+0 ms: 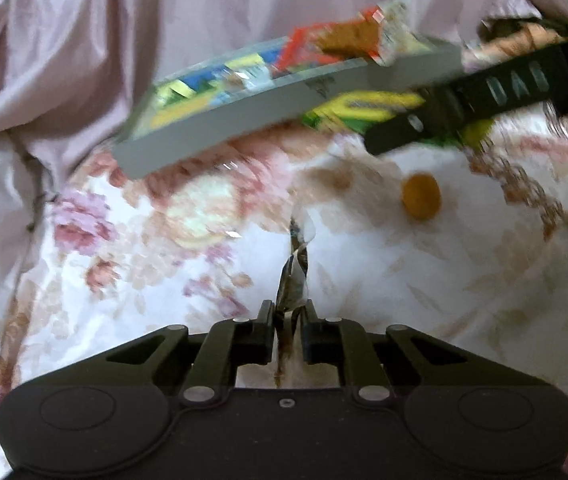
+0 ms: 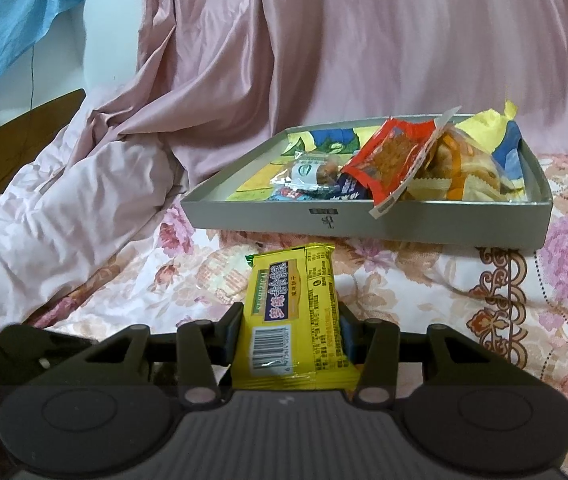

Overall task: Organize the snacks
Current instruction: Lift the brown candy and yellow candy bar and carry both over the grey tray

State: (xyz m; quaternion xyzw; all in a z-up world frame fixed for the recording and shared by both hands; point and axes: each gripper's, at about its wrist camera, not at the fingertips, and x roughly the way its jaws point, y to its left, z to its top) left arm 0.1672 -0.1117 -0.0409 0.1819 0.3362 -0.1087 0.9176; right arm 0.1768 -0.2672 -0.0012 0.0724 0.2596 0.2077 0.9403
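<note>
Straight ahead of the right gripper (image 2: pixel 289 320), clamped on a yellow packet (image 2: pixel 291 320) whose long axis points forward, sits the grey tray (image 2: pixel 363 224), slightly right, while the left gripper (image 1: pixel 287 316) pinches a thin wrapper (image 1: pixel 293 280) farther back.

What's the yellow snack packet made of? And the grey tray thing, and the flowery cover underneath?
The yellow rectangular snack packet, pinched between the right gripper fingers, looks like glossy plastic film: it shines and has crimped ends. The shallow grey tray seems to be matte cardboard, with thin flat walls and sharp folded corners. The flowery bedspread looks like soft woven cloth, though its fibre is unclear.
</note>
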